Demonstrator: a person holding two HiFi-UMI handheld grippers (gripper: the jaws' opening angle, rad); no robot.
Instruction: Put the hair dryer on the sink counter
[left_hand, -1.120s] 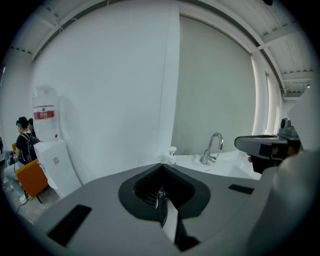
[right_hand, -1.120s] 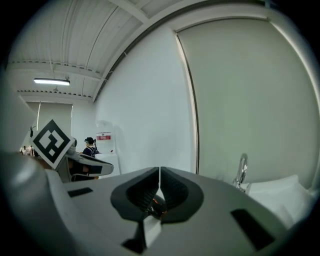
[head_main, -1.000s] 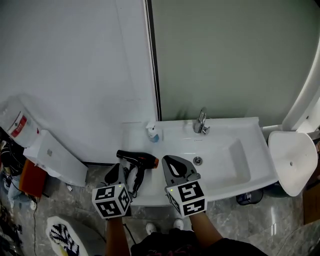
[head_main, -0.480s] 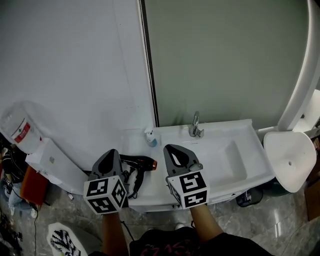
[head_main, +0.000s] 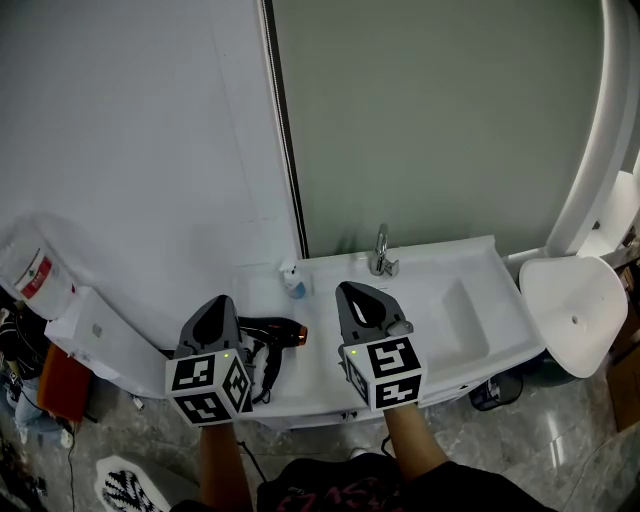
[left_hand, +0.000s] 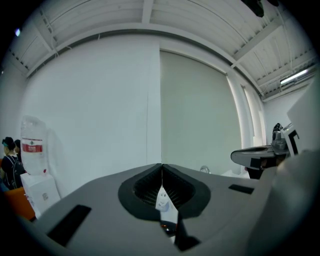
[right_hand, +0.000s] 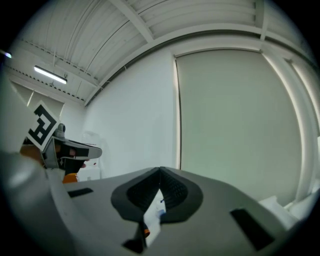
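Note:
The black hair dryer (head_main: 268, 334) with its orange nozzle lies on the left end of the white sink counter (head_main: 325, 375), its dark cord bunched beside it. My left gripper (head_main: 216, 309) hovers shut and empty just left of the dryer, apart from it. To the dryer's right, my right gripper (head_main: 361, 297) hangs over the counter, also shut and empty. In the left gripper view the jaws of my left gripper (left_hand: 161, 166) meet with no gap. In the right gripper view my right gripper (right_hand: 160, 170) likewise shows its jaws meeting.
The basin (head_main: 462, 312) lies right of the grippers, with a chrome faucet (head_main: 380, 251) and a small soap bottle (head_main: 291, 281) at the counter's back. A water dispenser (head_main: 100, 335) stands on the left. A white round seat (head_main: 572, 314) stands on the right.
Both grippers have risen from the counter and the view has tilted up. The left gripper has come away from the dryer's handle. The dryer stays on the counter.

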